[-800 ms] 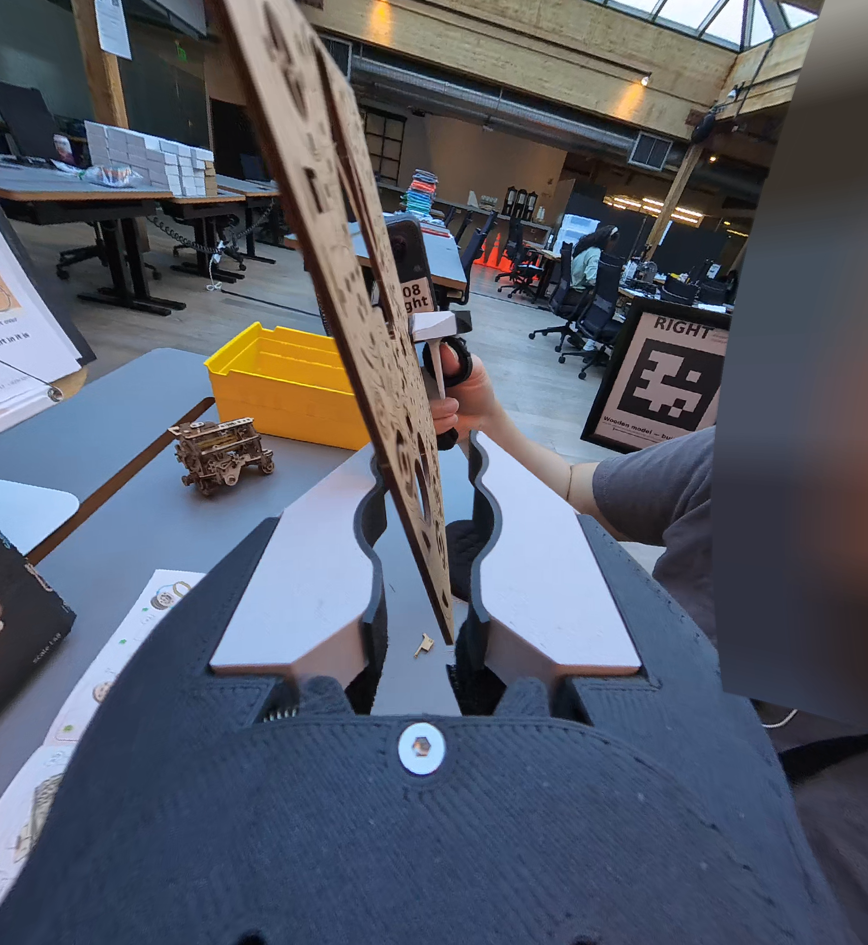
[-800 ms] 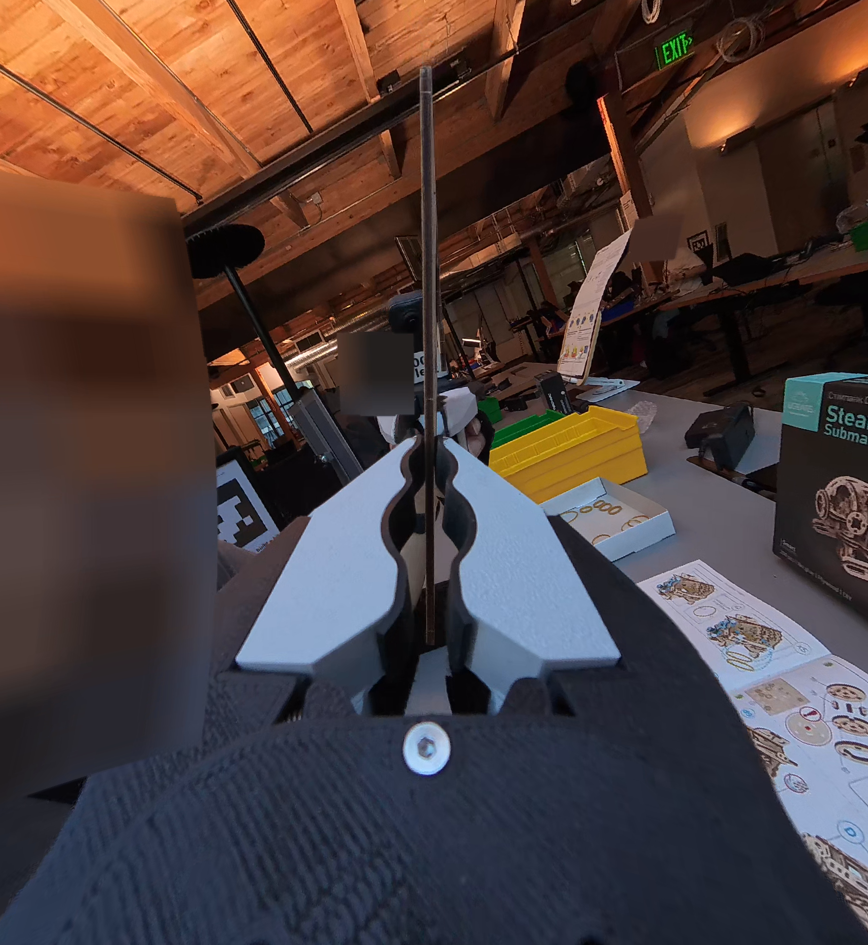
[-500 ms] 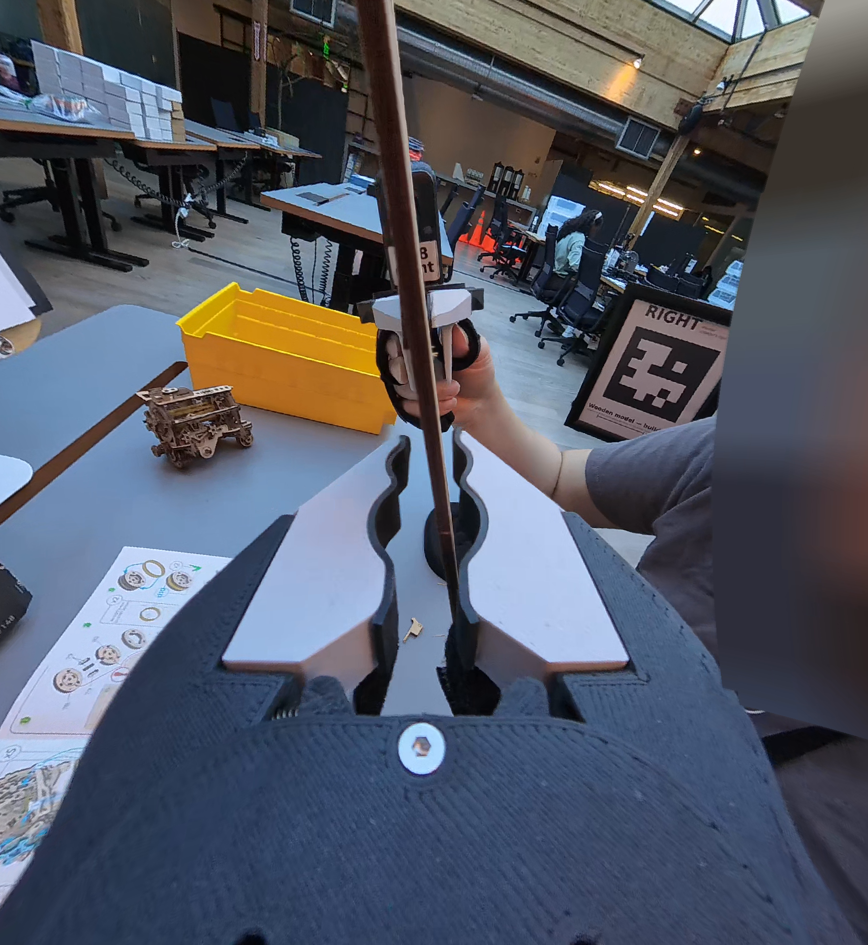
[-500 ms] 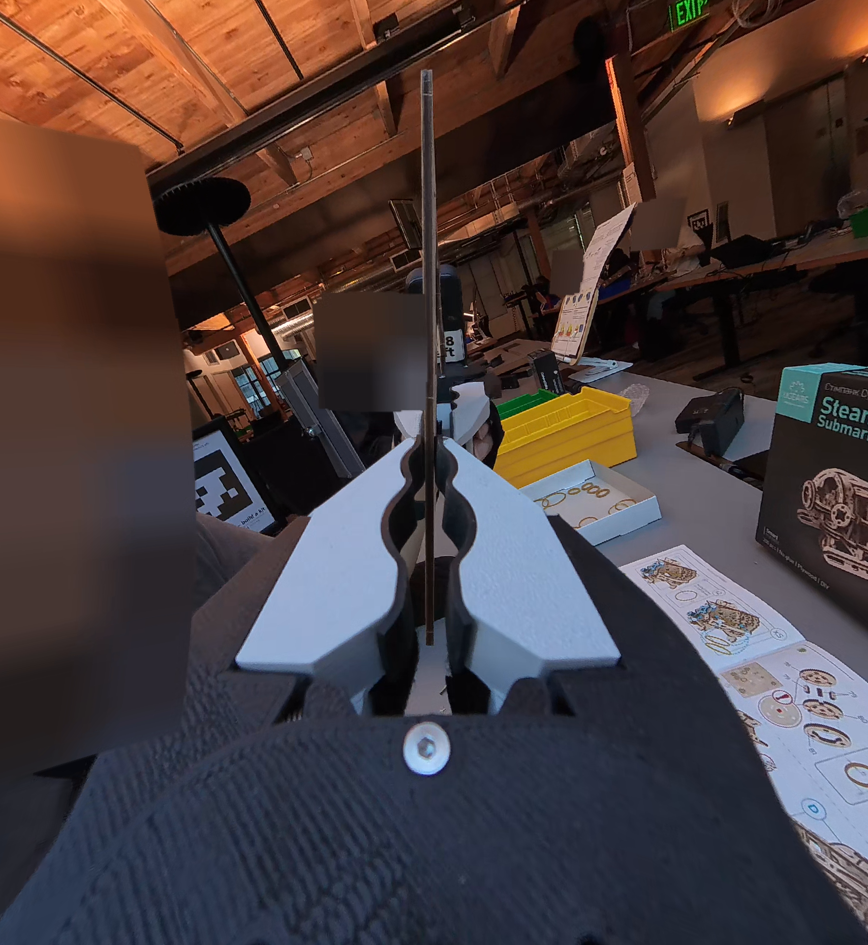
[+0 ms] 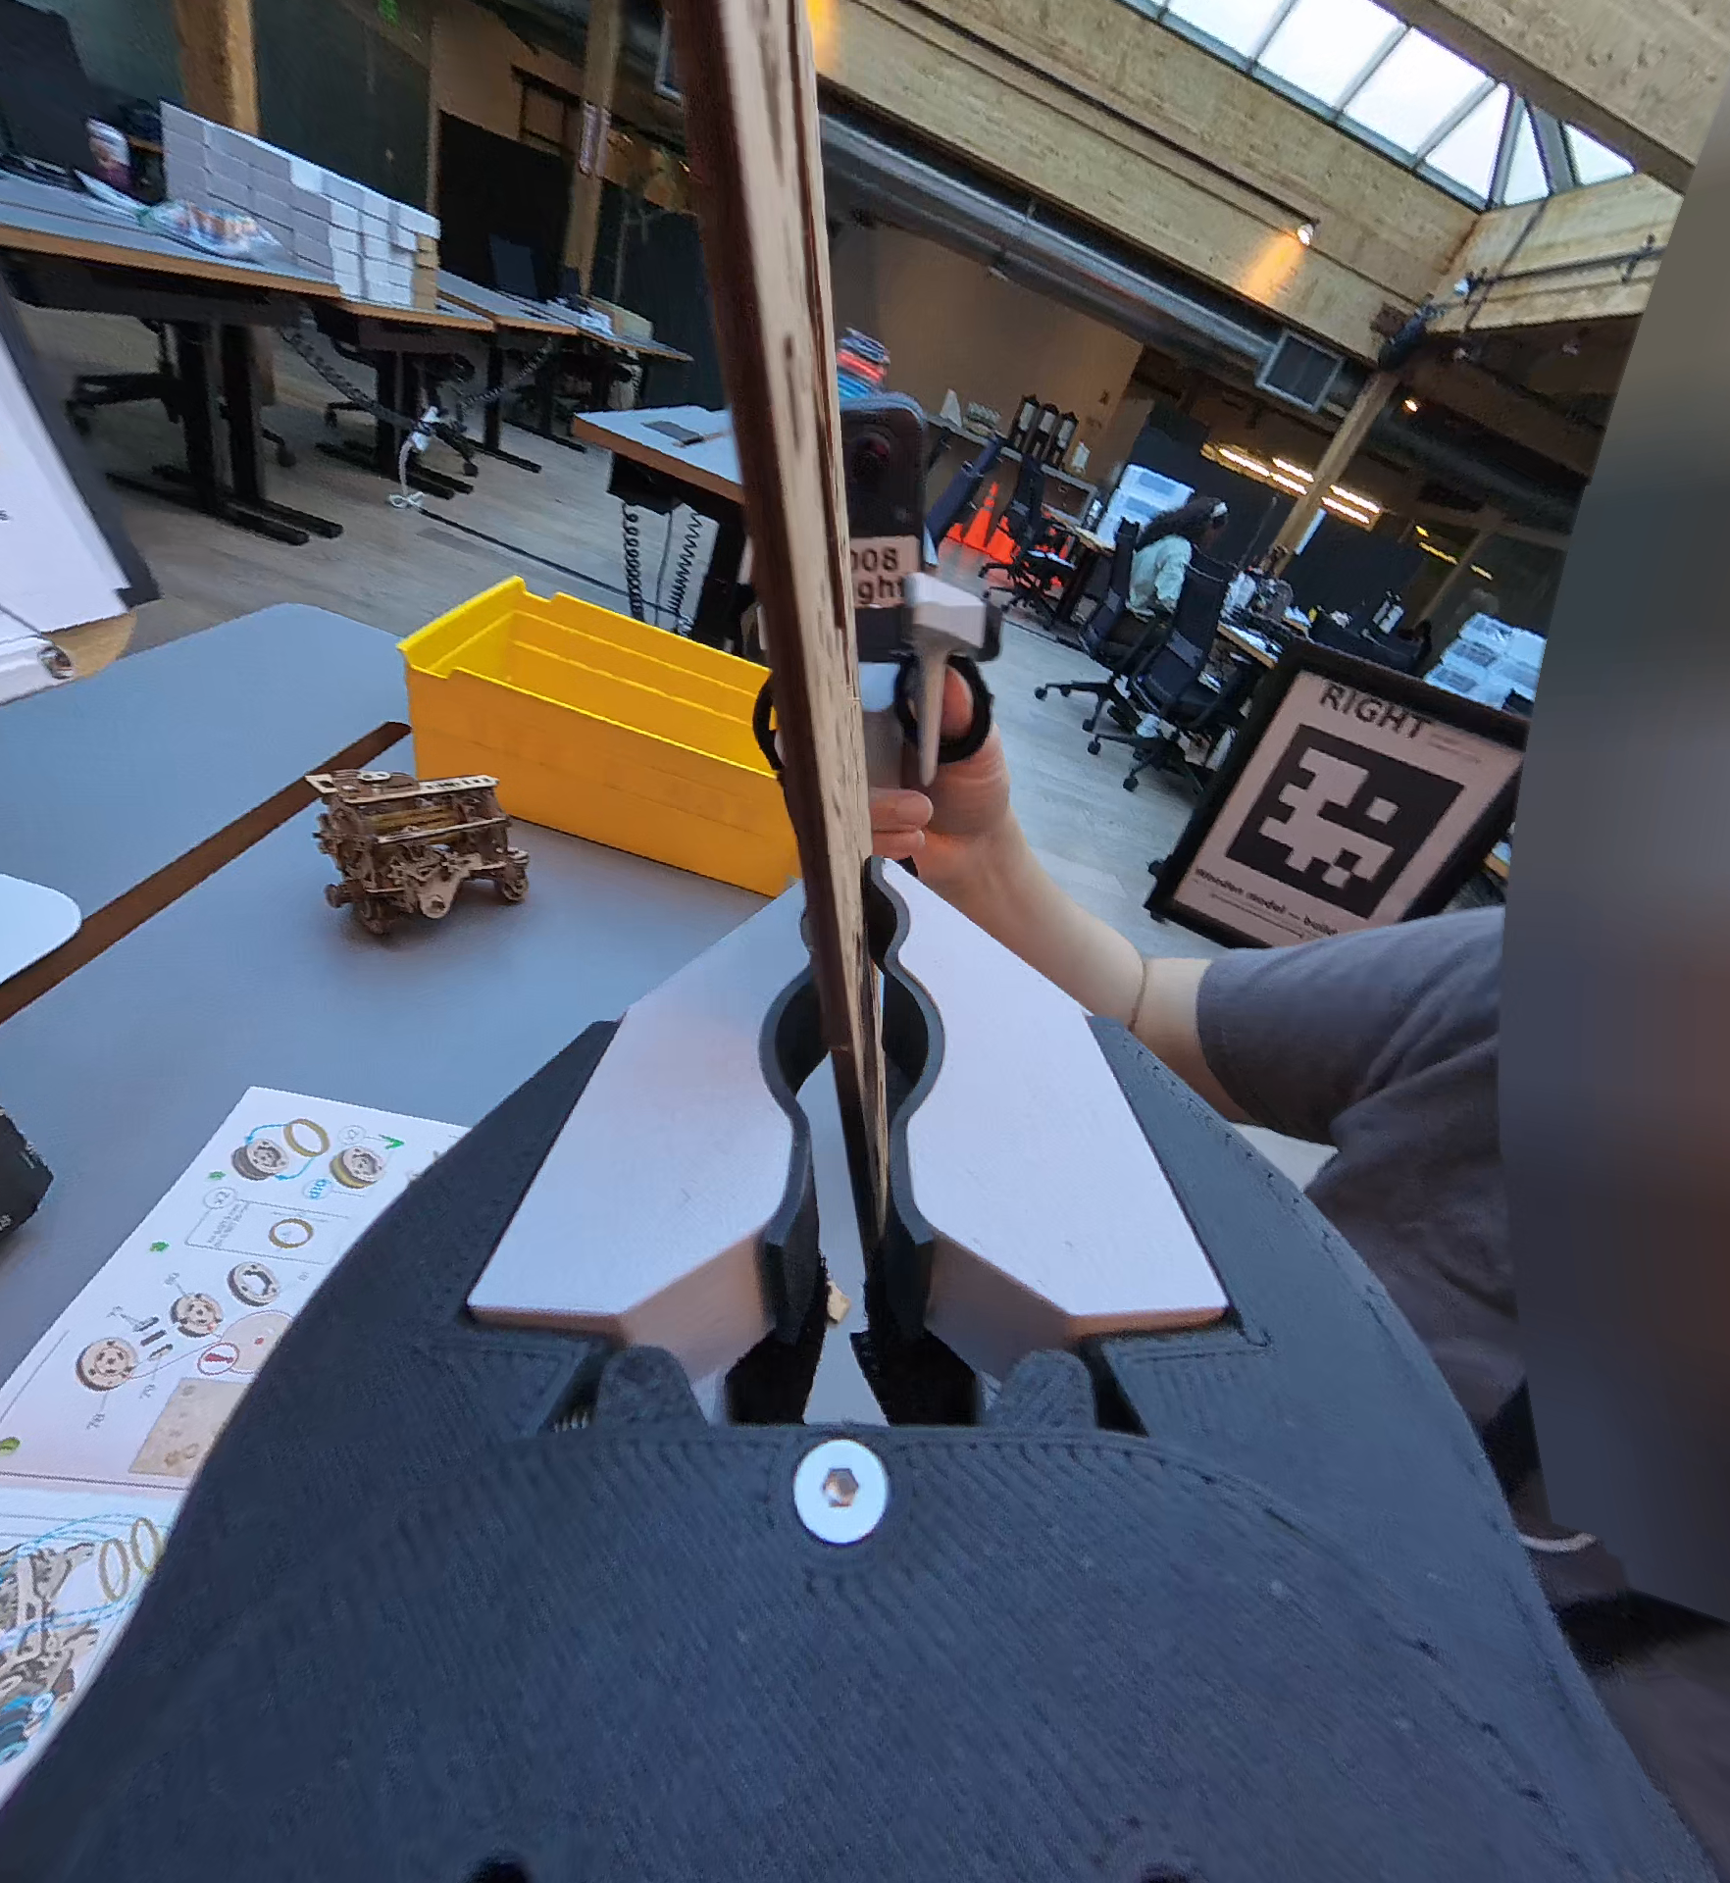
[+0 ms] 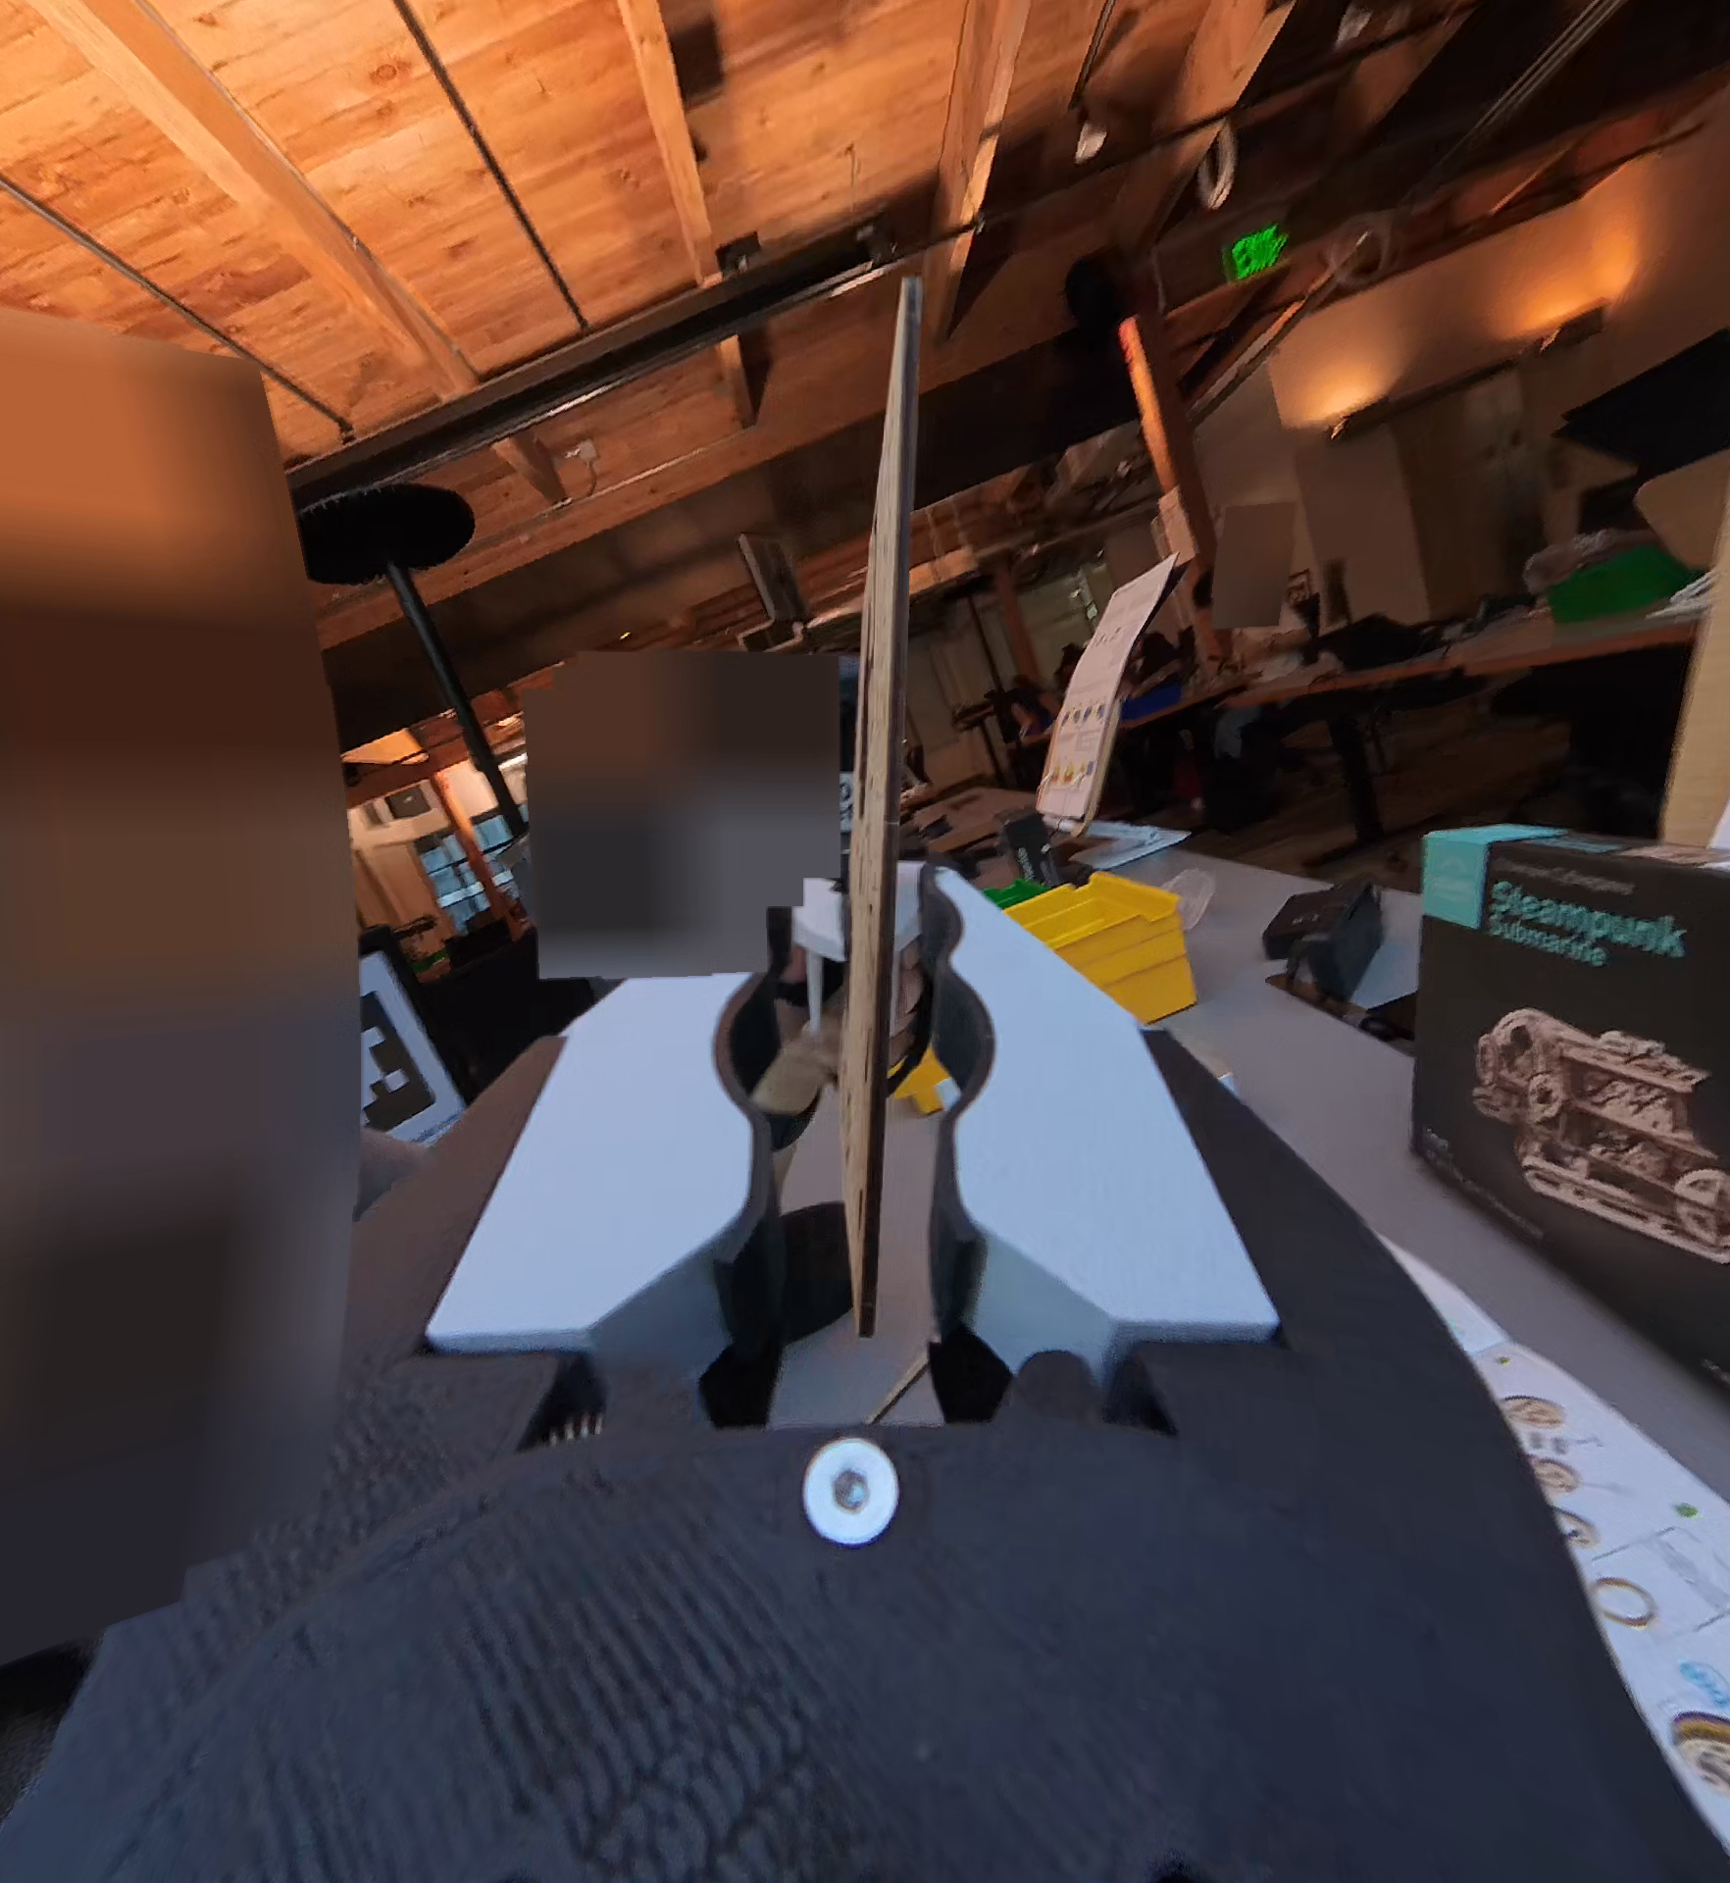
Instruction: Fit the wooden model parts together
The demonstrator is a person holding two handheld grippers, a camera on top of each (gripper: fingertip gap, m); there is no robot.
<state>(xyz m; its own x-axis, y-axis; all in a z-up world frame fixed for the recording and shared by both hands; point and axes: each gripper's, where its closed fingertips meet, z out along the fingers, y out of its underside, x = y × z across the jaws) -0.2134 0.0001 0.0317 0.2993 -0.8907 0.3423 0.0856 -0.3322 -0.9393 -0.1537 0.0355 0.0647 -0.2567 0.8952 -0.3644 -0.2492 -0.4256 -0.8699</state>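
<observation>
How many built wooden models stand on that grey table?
1: the small wooden model stands on the grey table, beside the yellow bin. The left gripper may hide others.

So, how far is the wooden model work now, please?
Done: a small assembled wooden model stands on the table. In hand: the left gripper has its fingers shut on an upright wooden sheet; the right gripper is open around the same sheet. Left: no loose part is being joined, so the fitting seems ahead.

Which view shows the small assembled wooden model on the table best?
The left wrist view: the model stands in full sight on the grey table, beside the yellow bin. The right wrist view does not show it.
</observation>
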